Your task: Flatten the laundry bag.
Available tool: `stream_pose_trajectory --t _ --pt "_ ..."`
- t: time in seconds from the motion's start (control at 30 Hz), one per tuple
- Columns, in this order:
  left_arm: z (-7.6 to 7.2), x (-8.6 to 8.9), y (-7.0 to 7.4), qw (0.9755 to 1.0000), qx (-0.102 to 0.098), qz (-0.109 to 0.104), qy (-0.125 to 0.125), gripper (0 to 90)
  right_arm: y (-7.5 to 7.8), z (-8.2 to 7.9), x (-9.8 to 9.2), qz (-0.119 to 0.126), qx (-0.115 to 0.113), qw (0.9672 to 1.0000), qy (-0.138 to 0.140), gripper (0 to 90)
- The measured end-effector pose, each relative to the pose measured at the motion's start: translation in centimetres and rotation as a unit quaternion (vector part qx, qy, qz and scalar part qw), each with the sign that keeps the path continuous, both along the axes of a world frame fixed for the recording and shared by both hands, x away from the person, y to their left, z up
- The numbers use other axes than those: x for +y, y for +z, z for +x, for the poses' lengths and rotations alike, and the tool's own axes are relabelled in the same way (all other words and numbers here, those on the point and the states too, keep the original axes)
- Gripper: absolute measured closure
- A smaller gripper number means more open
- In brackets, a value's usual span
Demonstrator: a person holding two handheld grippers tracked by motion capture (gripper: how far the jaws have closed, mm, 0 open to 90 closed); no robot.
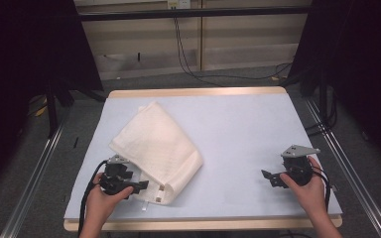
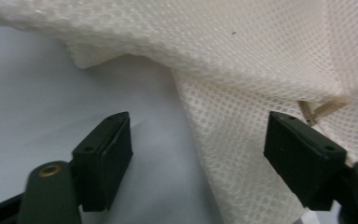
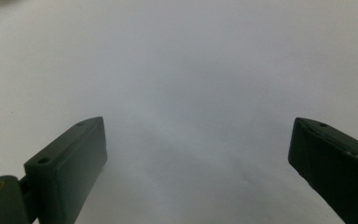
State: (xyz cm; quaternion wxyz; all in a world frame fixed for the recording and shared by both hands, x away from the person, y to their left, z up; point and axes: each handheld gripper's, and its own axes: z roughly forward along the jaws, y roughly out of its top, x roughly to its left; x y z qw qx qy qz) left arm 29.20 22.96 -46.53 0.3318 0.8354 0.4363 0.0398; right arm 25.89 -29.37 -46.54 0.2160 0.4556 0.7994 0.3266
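A cream waffle-weave towel (image 1: pixel 156 148) lies folded on the left half of the pale blue table top (image 1: pixel 243 129), one corner pointing to the far side. My left gripper (image 1: pixel 141 186) sits at the towel's near left edge. In the left gripper view its jaws (image 2: pixel 198 140) stand apart, with a fold of the towel (image 2: pixel 261 60) lying between them and neither pad pressing on it. A small beige tag loop (image 2: pixel 324 108) shows by the right jaw. My right gripper (image 1: pixel 267 176) rests at the near right, open over bare table (image 3: pixel 191 70), well away from the towel.
The table has a wooden rim (image 1: pixel 193 92) at the far edge. Metal rails (image 1: pixel 34 183) run along both sides. Black cables (image 1: pixel 188 64) lie on the floor behind, and dark curtains (image 1: pixel 25 49) flank the table.
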Motion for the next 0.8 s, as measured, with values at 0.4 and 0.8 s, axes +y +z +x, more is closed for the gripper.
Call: stream_pose_trajectory --t 0.4,0.8 --pt "-0.35 -0.67 0.13 0.9999 0.009 0.010 -0.010 58.2 -0.07 -0.02 0.18 -0.007 0.005 1.0000 -0.002 4.1" --pt "0.10 -0.63 0.57 0.9985 0.052 -0.016 -0.003 86.6 -0.26 -0.18 -0.03 -0.017 0.001 0.9999 0.000 4.2"
